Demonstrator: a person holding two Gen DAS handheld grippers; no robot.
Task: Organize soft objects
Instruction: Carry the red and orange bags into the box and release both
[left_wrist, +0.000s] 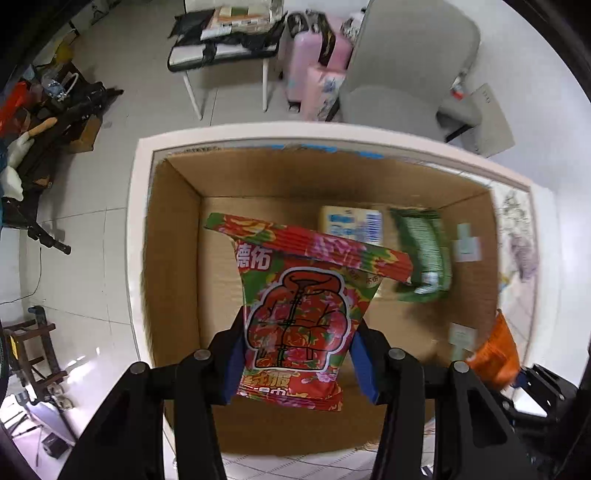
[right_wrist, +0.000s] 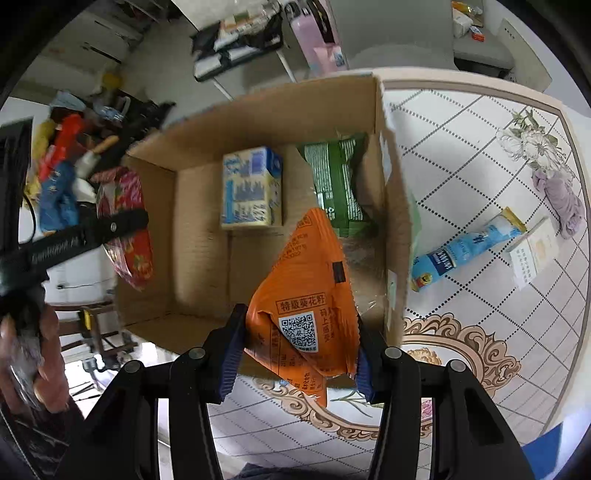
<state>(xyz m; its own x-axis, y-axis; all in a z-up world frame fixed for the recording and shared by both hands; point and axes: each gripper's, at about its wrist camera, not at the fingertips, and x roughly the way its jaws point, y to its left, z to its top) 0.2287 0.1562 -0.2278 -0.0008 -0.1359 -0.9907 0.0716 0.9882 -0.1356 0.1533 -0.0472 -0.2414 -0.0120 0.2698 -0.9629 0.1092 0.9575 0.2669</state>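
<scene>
Left cam: my left gripper (left_wrist: 297, 363) is clamped on a red floral packet (left_wrist: 295, 317), blue pads pressed into both sides. Print on it shows a padded jacket graphic and white Chinese characters; I read "德佑" top left, the rest is too blurred. The packet hangs over the open cardboard box (left_wrist: 173, 258), which sits on a white-edged table (left_wrist: 140, 155).

On the box floor: a pale yellow and blue carton (left_wrist: 351, 221) with a barcode, and just right of it a green packet (left_wrist: 424, 254), smeared, text unreadable.

Far right edge of that view: an orange packet (left_wrist: 495, 350).

Right cam: the same red floral packet (right_wrist: 127, 229) shows at the box's left wall, the carton (right_wrist: 253, 188) and green packet (right_wrist: 338, 184) inside. My right gripper (right_wrist: 297, 350) is closed on the orange packet (right_wrist: 306, 295), pads pinching its lower part. Back label reads "特级葵花籽", with a QR code below.

Right of the box, on the patterned tablecloth (right_wrist: 480, 166): a blue tube-shaped pack (right_wrist: 458, 251), a small white box (right_wrist: 532, 254), possibly cards, and a purple cloth (right_wrist: 561, 199).
</scene>
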